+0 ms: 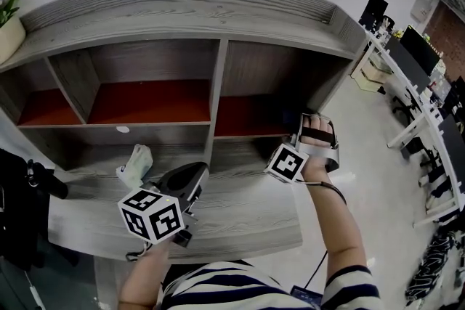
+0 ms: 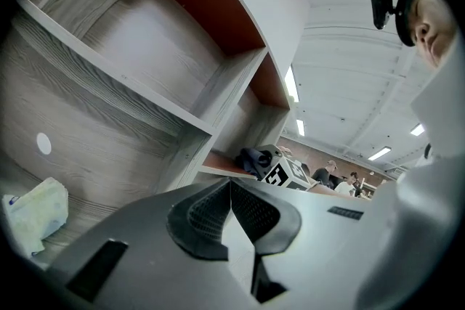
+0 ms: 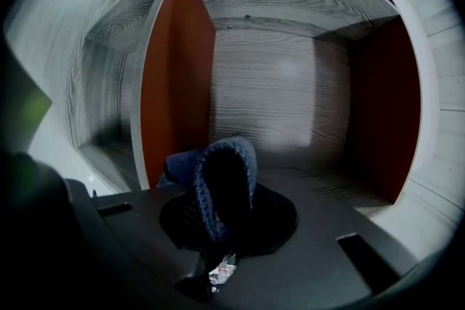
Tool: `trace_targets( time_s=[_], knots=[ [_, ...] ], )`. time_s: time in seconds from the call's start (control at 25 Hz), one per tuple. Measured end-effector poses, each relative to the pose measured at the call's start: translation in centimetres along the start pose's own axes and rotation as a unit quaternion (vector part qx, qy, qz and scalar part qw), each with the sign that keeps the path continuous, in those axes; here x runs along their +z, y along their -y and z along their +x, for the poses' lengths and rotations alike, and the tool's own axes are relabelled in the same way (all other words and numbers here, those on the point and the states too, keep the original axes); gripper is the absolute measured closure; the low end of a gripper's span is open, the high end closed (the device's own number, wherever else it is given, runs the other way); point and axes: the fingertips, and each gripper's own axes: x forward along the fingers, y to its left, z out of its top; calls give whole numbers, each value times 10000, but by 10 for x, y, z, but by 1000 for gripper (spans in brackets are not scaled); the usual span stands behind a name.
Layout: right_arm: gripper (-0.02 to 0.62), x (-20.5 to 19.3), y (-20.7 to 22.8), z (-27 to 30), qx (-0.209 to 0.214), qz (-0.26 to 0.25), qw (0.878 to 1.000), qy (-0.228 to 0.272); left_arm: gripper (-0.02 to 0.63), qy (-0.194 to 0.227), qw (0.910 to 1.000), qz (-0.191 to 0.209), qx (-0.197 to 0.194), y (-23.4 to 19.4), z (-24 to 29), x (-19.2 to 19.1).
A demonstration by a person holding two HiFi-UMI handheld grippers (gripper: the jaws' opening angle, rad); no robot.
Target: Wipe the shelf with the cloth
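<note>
The grey wood shelf unit (image 1: 218, 11) has open compartments with red inner panels. My right gripper (image 1: 305, 125) is at the mouth of the lower right compartment (image 1: 247, 120), shut on a dark blue cloth (image 3: 224, 174) that loops up out of its jaws. The right gripper view shows that compartment's grey grained panel (image 3: 276, 91) just beyond the cloth. The same cloth (image 2: 253, 158) appears in the left gripper view beside the right gripper's marker cube (image 2: 285, 172). My left gripper (image 1: 197, 172) hovers over the desk top (image 1: 240, 218), jaws shut with nothing between them.
A crumpled pale wipe (image 1: 134, 165) lies on the desk top left of my left gripper. A potted plant (image 1: 9, 25) stands on the shelf's top left end. Black gear (image 1: 22, 200) hangs at the far left. Office desks and chairs (image 1: 414, 83) fill the right.
</note>
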Motion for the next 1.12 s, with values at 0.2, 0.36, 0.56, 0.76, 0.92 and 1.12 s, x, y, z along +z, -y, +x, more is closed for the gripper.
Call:
trace_targets(
  time_s=[0.2, 0.36, 0.56, 0.76, 0.92, 1.12],
  knots=[
    [549, -4, 25, -16, -69, 902, 9957, 206, 588, -54, 9998, 197, 7, 3, -6, -4],
    [549, 8, 46, -44, 45, 1814, 9810, 691, 589, 123, 9996, 220, -85, 6, -13, 0],
    [549, 36, 55, -82, 211, 2388, 9604, 1420, 591, 460, 9982, 349, 135, 5, -23, 6],
    [549, 69, 56, -116, 588, 2897, 9292, 2217, 591, 694, 9962, 179, 487, -5, -40, 6],
    [549, 97, 52, -135, 917, 3144, 9039, 2750, 591, 784, 9935, 90, 820, -9, -56, 1],
    [549, 134, 59, -161, 1135, 3259, 8728, 3450, 591, 862, 9869, 167, 1354, -15, -77, -2]
  ],
)
